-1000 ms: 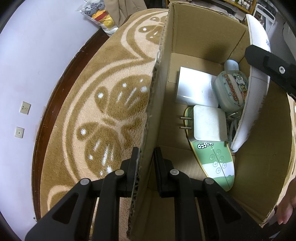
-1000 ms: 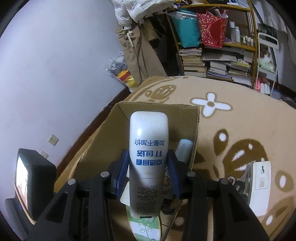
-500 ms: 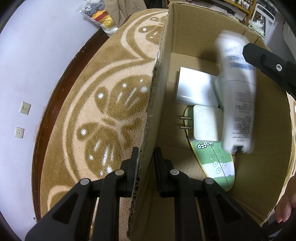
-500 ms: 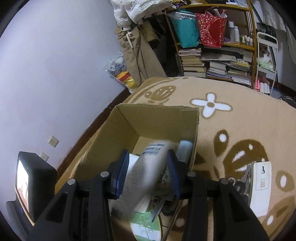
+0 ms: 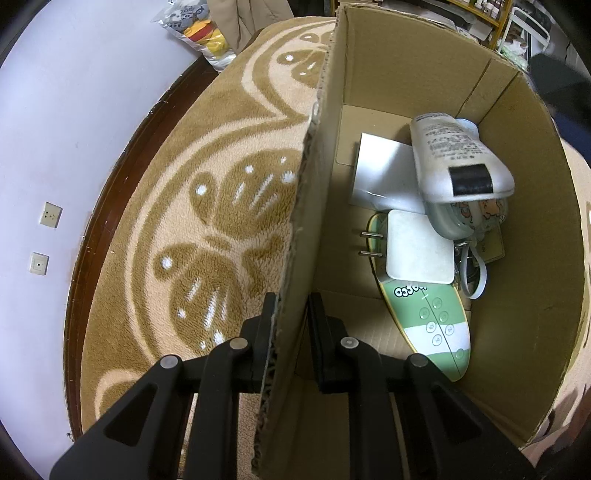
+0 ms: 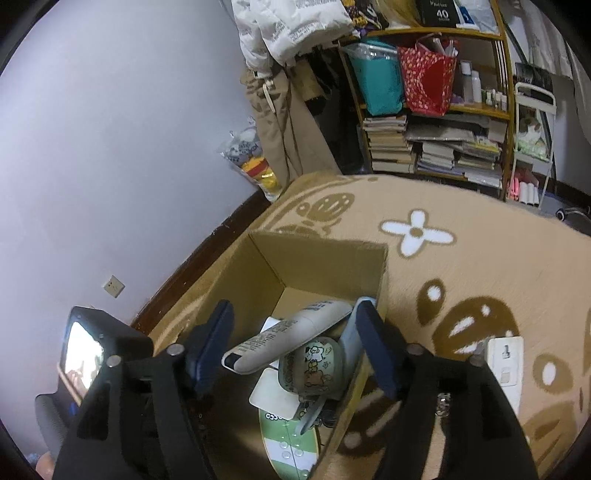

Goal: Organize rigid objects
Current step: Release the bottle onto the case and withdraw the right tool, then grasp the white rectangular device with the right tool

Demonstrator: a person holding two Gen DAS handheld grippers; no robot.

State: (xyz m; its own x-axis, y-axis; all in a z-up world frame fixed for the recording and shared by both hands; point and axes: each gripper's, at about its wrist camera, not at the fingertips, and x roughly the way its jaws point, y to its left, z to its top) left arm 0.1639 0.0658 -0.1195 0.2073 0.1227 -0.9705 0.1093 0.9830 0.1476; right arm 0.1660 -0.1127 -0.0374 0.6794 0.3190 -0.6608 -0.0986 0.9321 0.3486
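Observation:
A cardboard box (image 5: pixel 406 62) (image 6: pixel 321 266) stands on the patterned rug. My left gripper (image 5: pixel 290 314) is shut on the box's left wall, one finger outside and one inside. A white tube with a black cap (image 5: pixel 454 158) (image 6: pixel 284 339) lies loose in the box, resting on a round cartoon-printed case (image 5: pixel 469 218) (image 6: pixel 314 365). Below them lie a white flat box (image 5: pixel 384 173), a white plug adapter (image 5: pixel 419 251) and a green-and-white board (image 5: pixel 432 321) (image 6: pixel 288 446). My right gripper (image 6: pixel 295 350) hovers above the box, its jaws opening, with nothing pressed between them.
A white wall-switch-like plate (image 6: pixel 506 365) and keys (image 6: pixel 443 398) lie on the rug (image 6: pixel 461 280) right of the box. A bookshelf (image 6: pixel 436 140) with books and bags stands at the back. A bag of plush toys (image 5: pixel 199 29) (image 6: pixel 251 158) leans by the wall. A small screen (image 6: pixel 81 358) glows at left.
The white tube left my right gripper, fell into the box and came to rest on the cartoon case. The right gripper's jaws spread wide and it rose slightly. The left gripper kept still.

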